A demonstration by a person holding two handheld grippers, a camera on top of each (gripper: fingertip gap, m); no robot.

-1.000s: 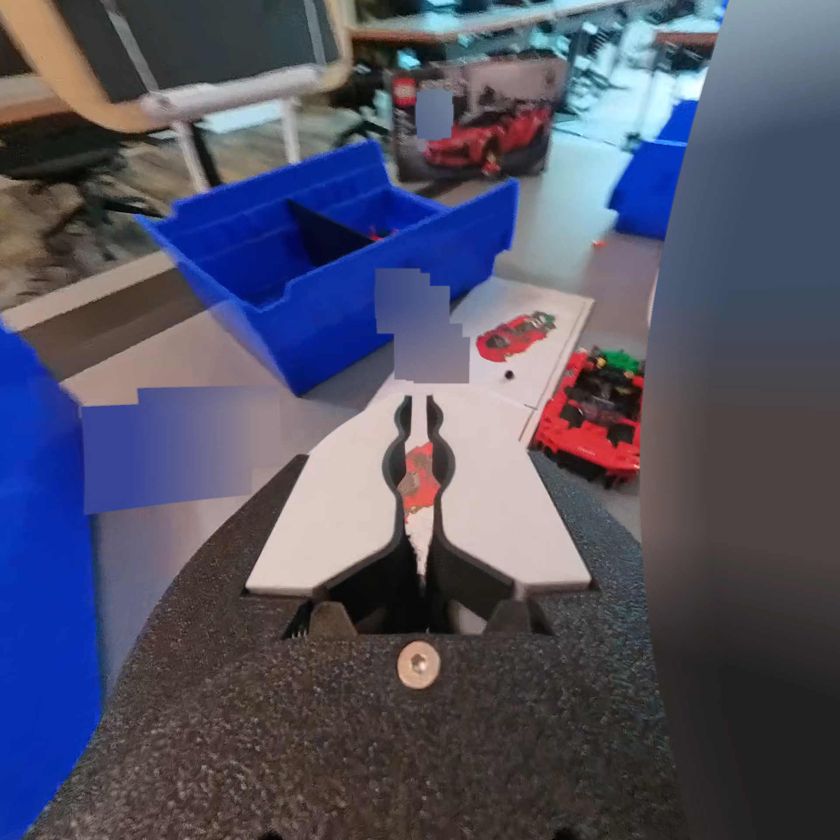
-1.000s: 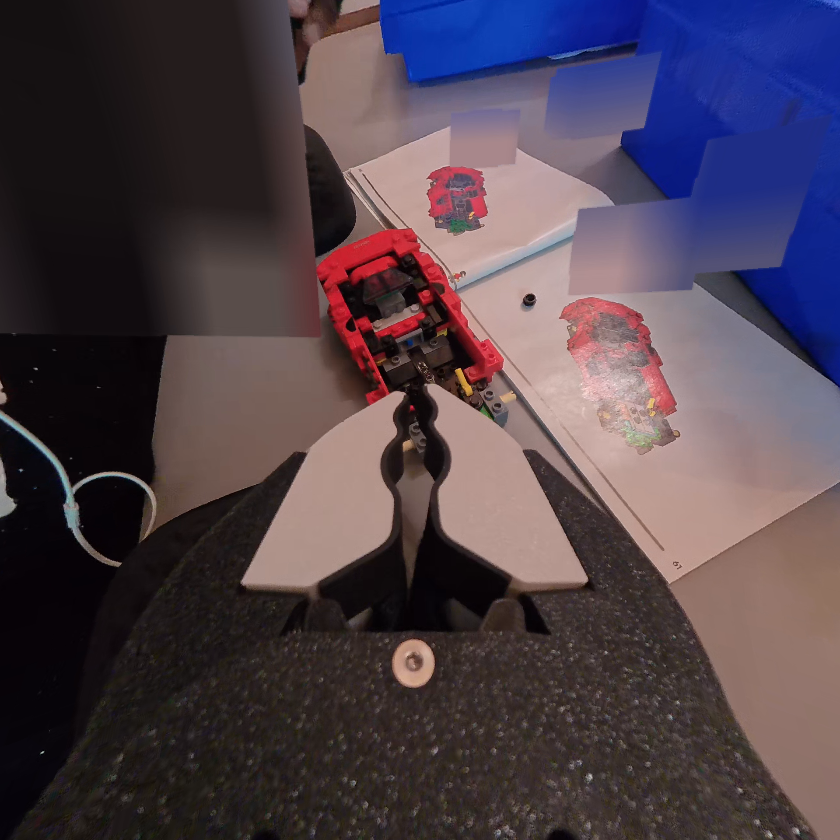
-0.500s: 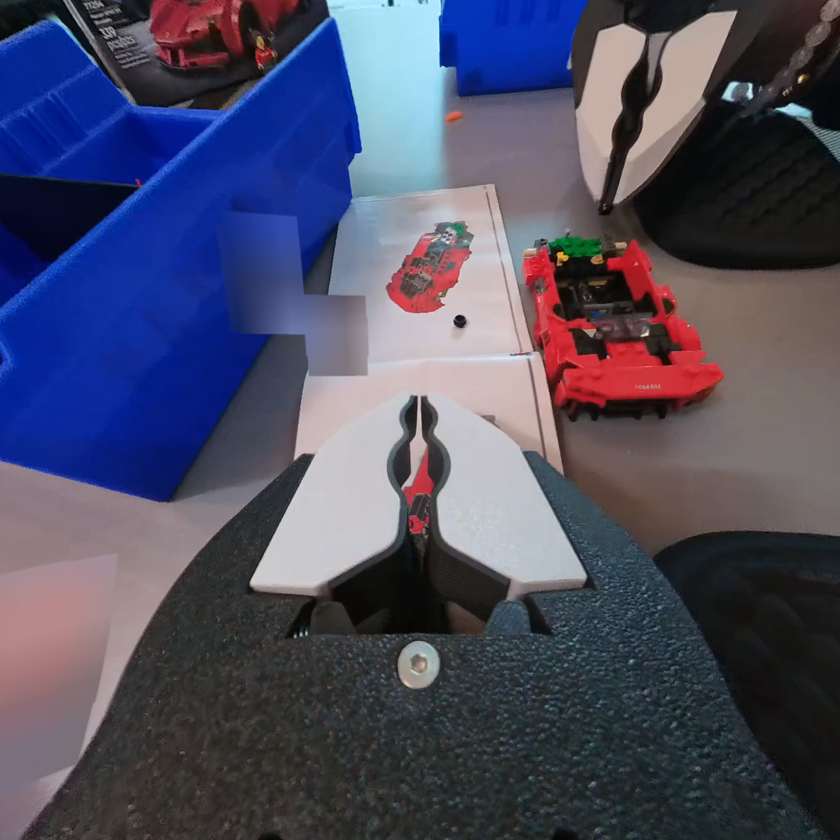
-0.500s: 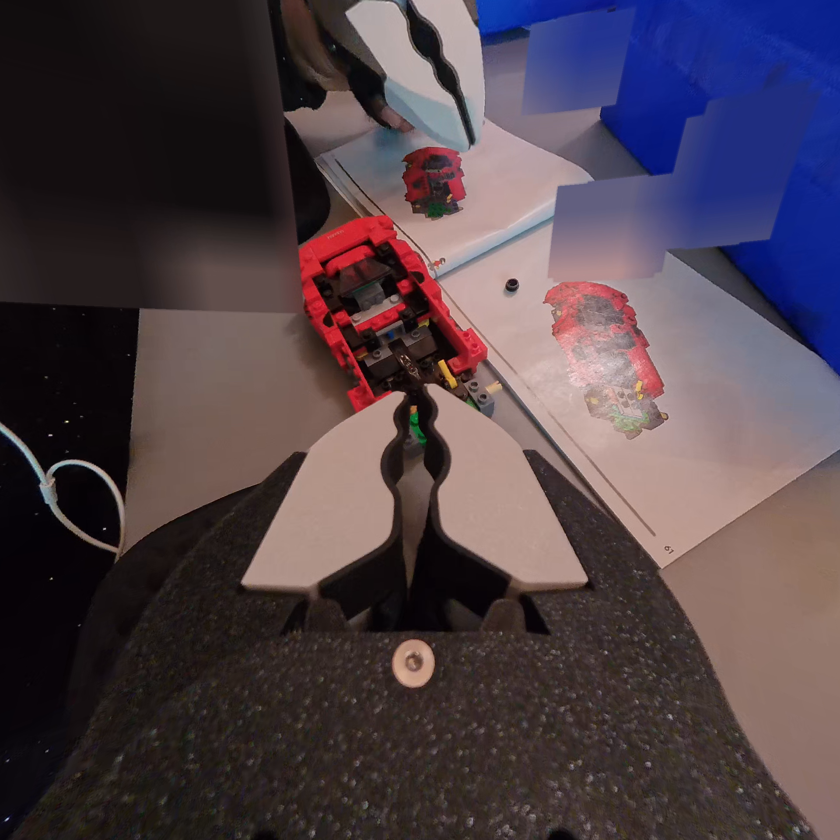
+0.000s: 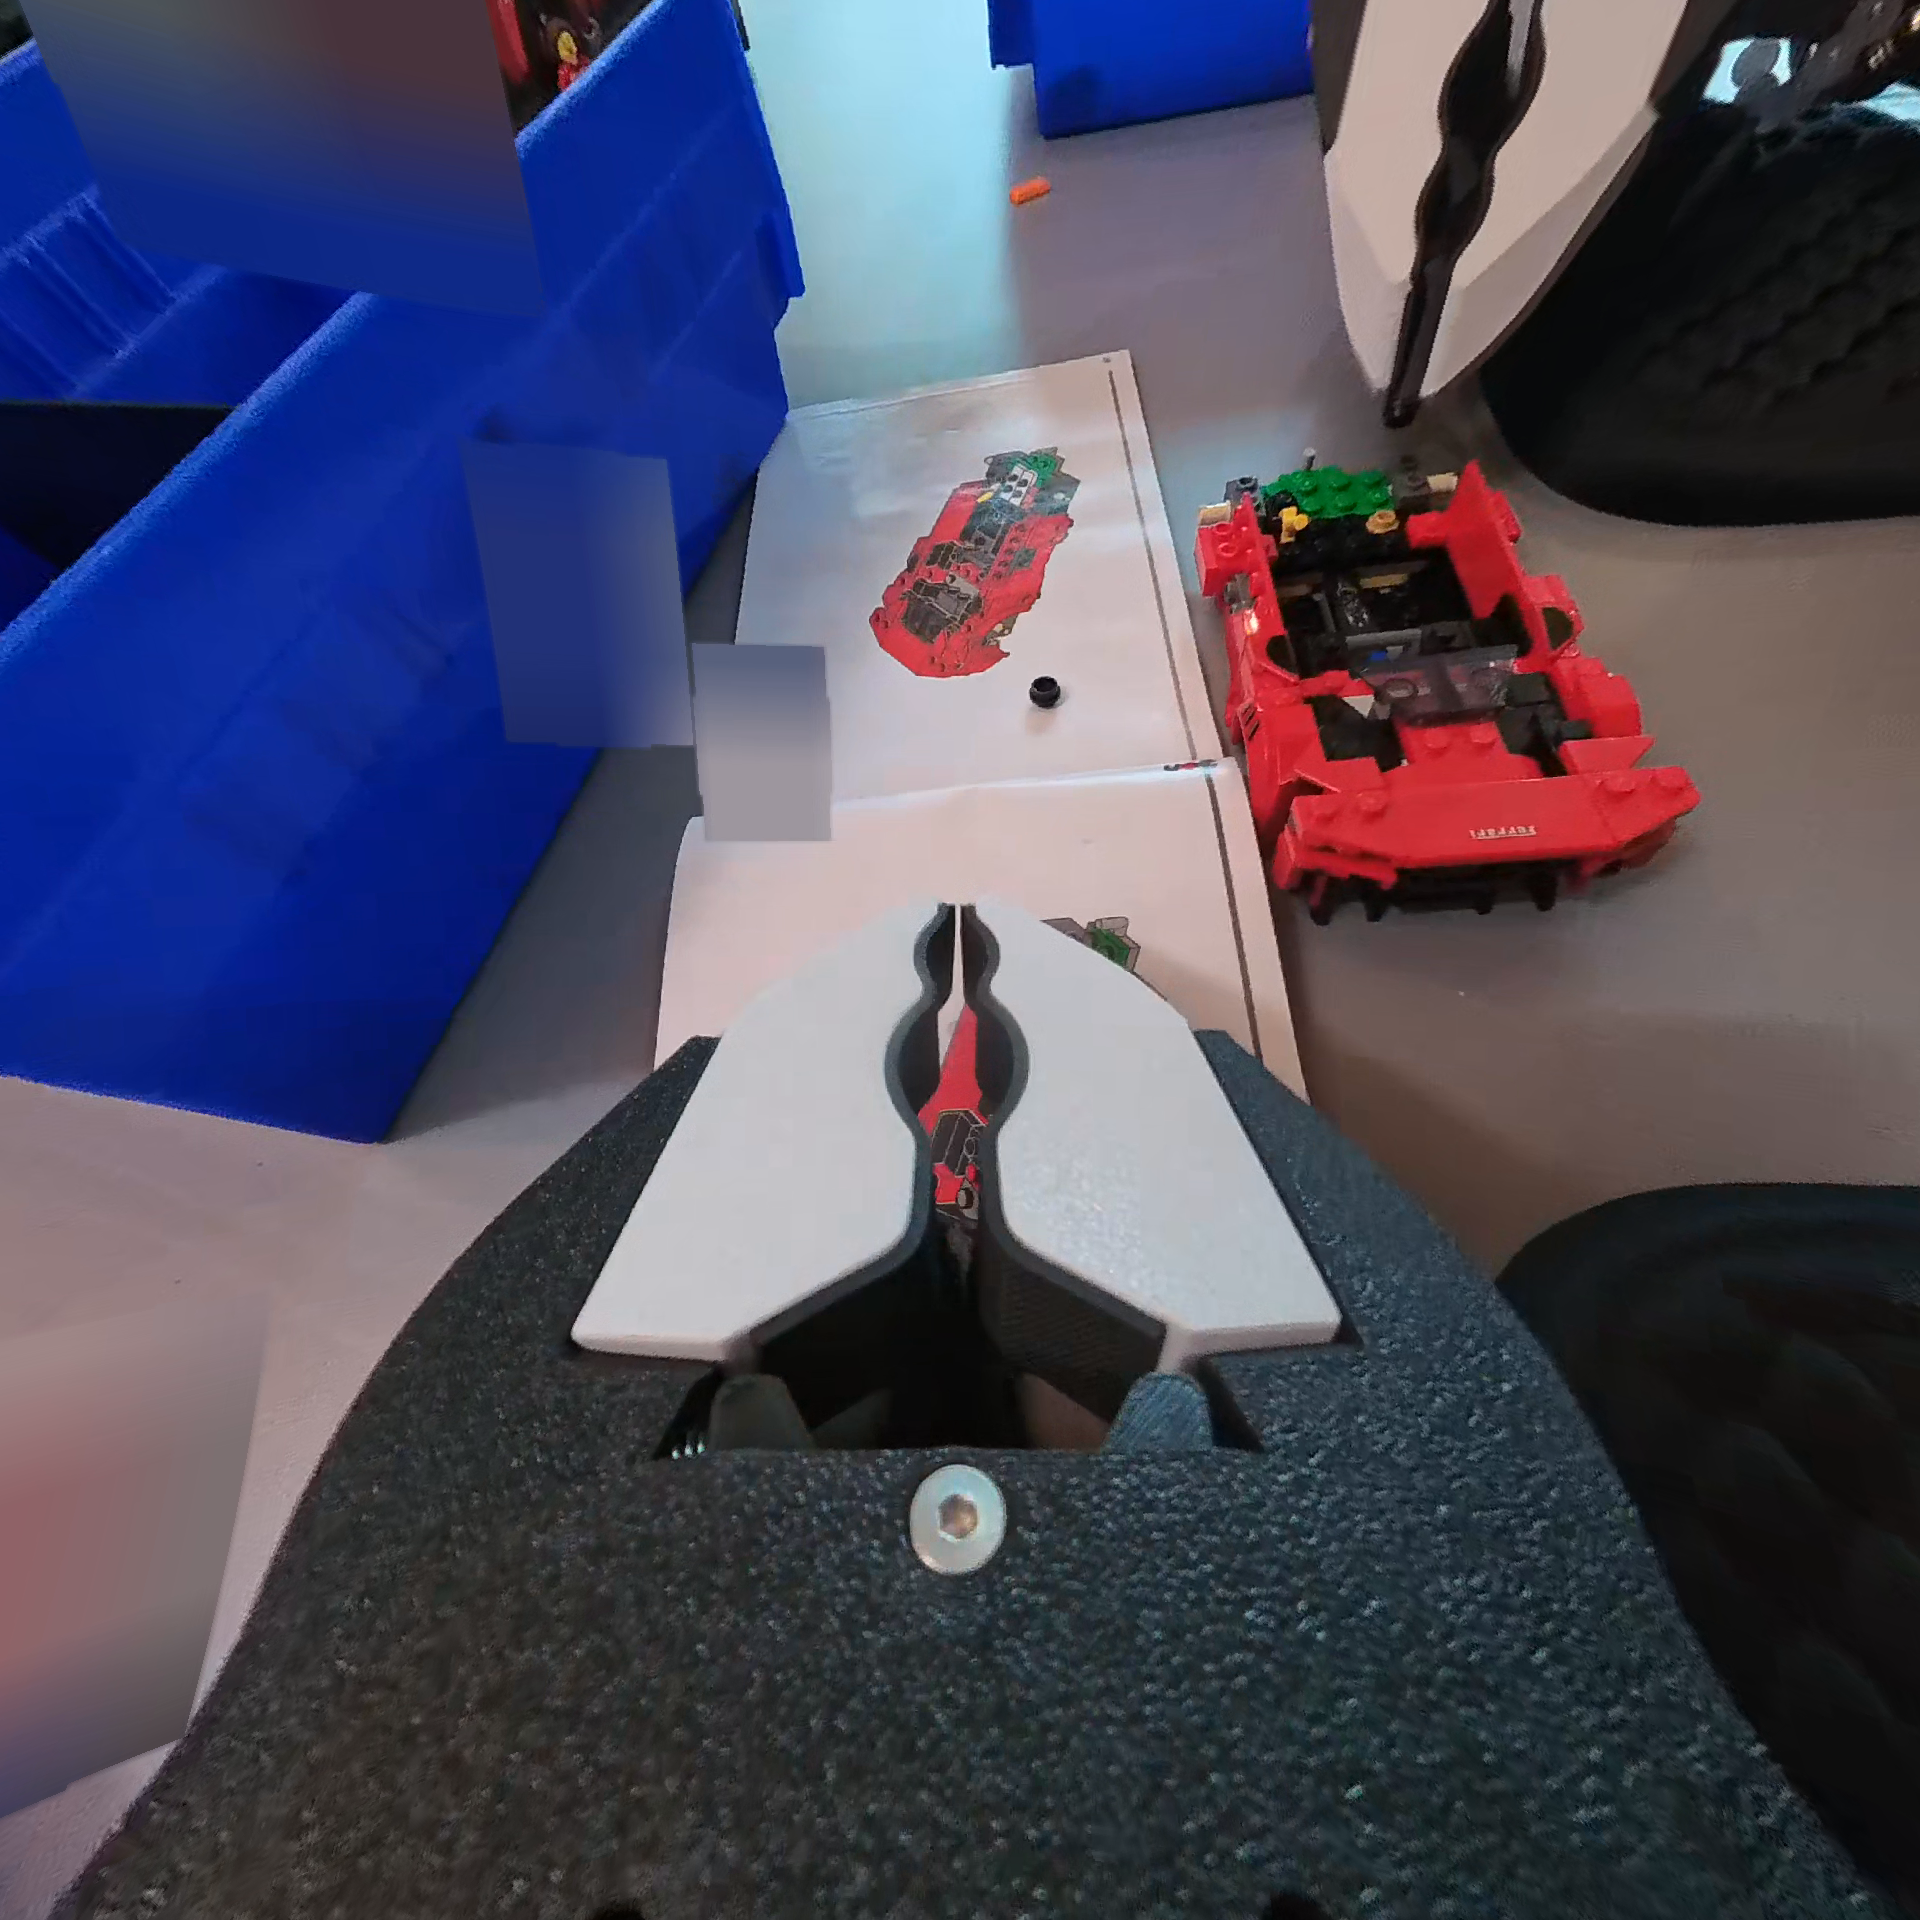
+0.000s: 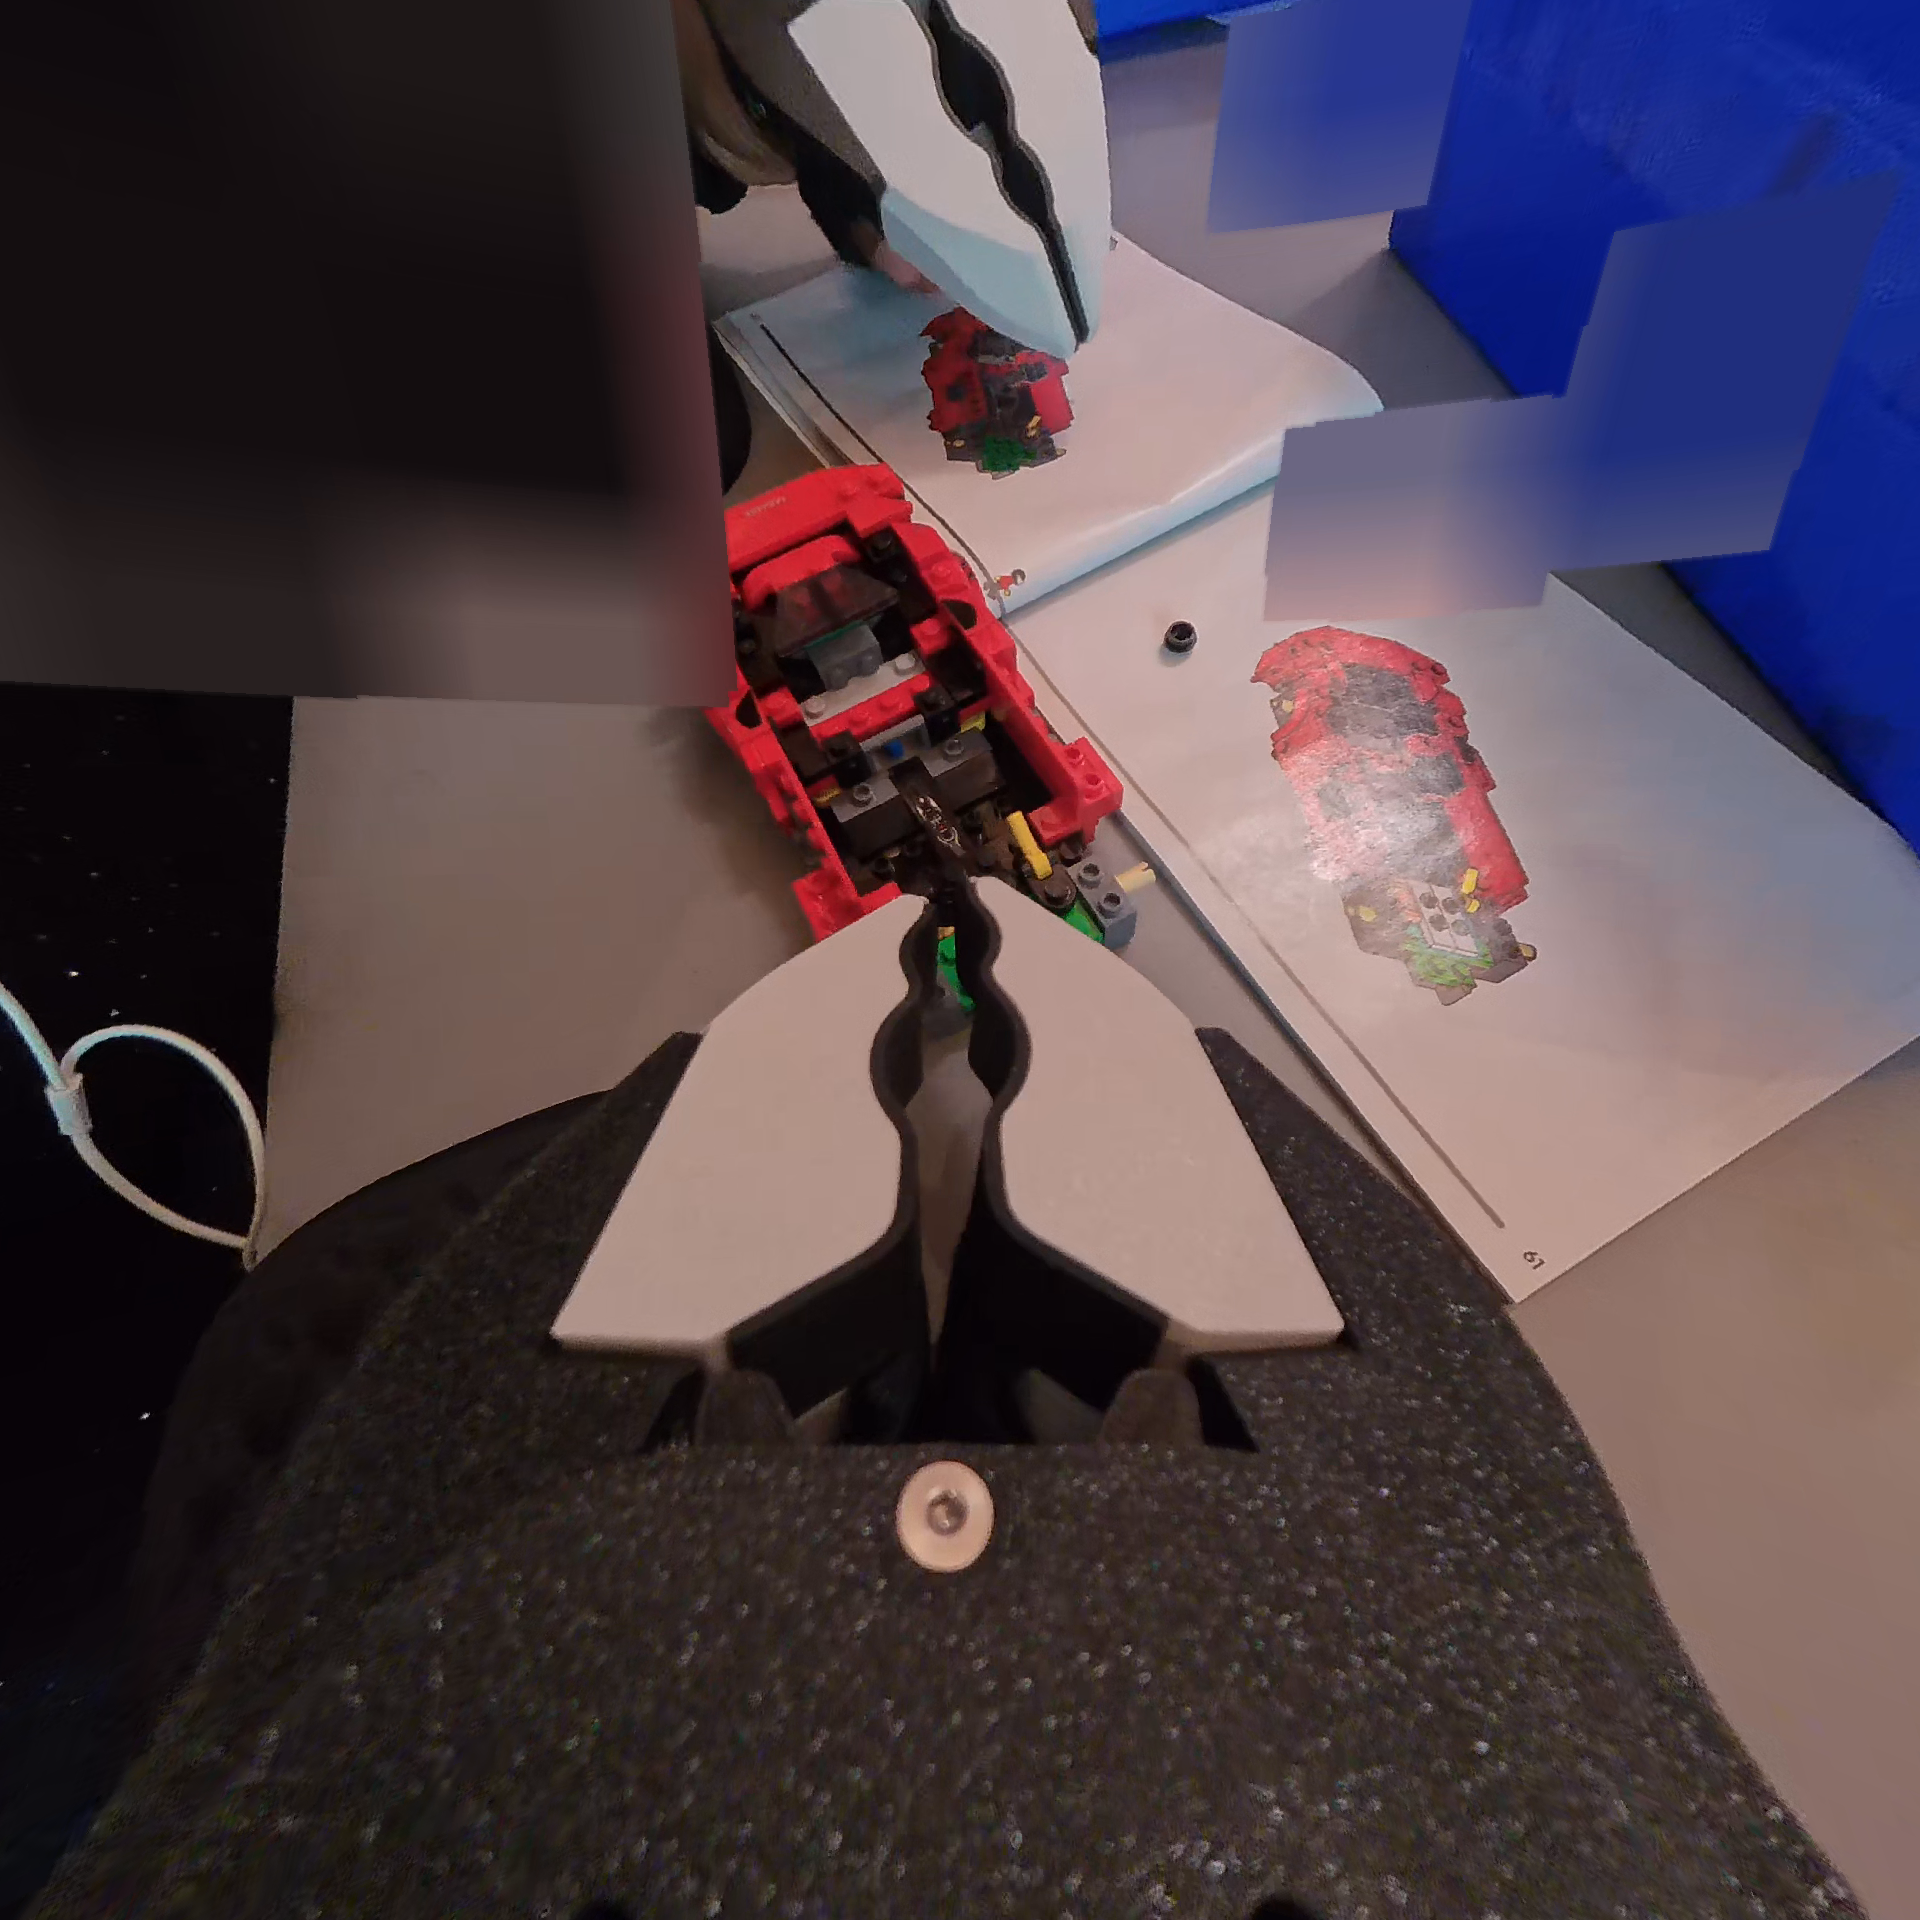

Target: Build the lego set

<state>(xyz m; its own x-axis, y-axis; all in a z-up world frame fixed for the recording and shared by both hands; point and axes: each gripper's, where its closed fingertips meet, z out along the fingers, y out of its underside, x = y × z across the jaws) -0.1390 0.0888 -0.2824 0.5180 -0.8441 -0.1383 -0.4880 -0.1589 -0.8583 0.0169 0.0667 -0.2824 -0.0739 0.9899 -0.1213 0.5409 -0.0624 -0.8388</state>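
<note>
Hand-held grippers: two, left [image 5: 957, 920] and right [image 6: 951, 904], each also seen far off in the other's view.

Lego car [image 5: 1423, 696]: one, red, part-built, ahead and right of the left hand-held gripper, just beyond the right one's tips.

Booklet [image 5: 935, 821]: one, open, two printed car pictures showing.

Black ring piece [image 5: 1046, 691]: one, loose on the page.

Orange piece [image 5: 1029, 190]: one, far ahead on the tabletop.

Blue bins: at least two, one [image 5: 343, 644] left of the left hand-held gripper, another [image 5: 1153, 62] far ahead.

White cable [image 6: 156, 1132]: one, left of the right hand-held gripper.
</note>
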